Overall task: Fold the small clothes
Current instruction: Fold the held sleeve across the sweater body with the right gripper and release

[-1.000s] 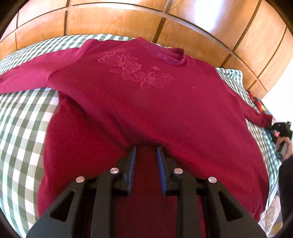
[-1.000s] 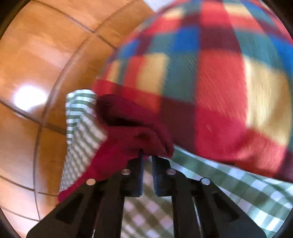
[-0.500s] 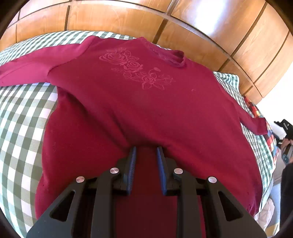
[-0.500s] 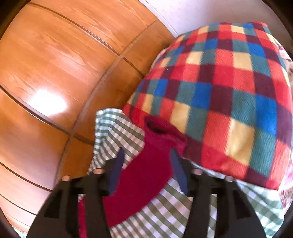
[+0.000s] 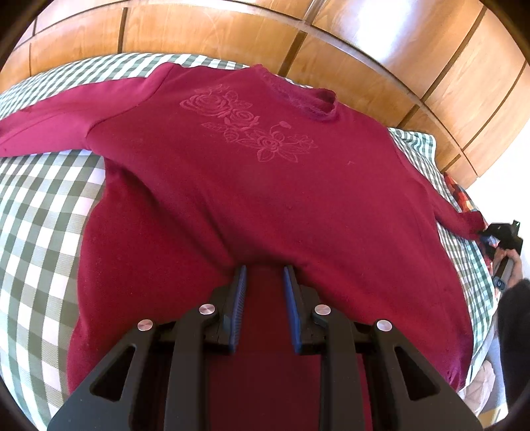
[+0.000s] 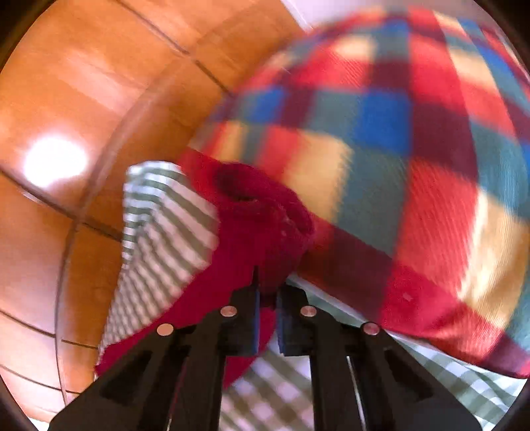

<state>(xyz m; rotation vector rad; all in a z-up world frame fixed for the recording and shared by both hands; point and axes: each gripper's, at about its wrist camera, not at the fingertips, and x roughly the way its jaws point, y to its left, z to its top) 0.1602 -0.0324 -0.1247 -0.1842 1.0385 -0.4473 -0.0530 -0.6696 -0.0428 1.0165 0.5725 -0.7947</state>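
Observation:
A crimson sweater (image 5: pixel 251 185) with a rose pattern lies face up, spread across the green-checked bed cover (image 5: pixel 36 215). My left gripper (image 5: pixel 264 277) is at the sweater's near hem, shut on a fold of that cloth, which bunches up over its blue pads. In the right wrist view my right gripper (image 6: pixel 266 295) is closing tight on the sweater's right sleeve cuff (image 6: pixel 245 199), and the cloth is pinched between its pads. From the left wrist view the right gripper (image 5: pixel 487 237) sits at the far right sleeve end, held by a hand (image 5: pixel 513 262).
A multicoloured plaid pillow (image 6: pixel 397 149) lies right behind the cuff. A polished wooden headboard (image 5: pixel 215 30) runs along the far side. The other sleeve (image 5: pixel 43 129) stretches out to the left. The bed's edge drops off at the right.
The right gripper opened and drew back from the cuff, then came in and shut on it again, lifting it a little. The left gripper held still on the hem.

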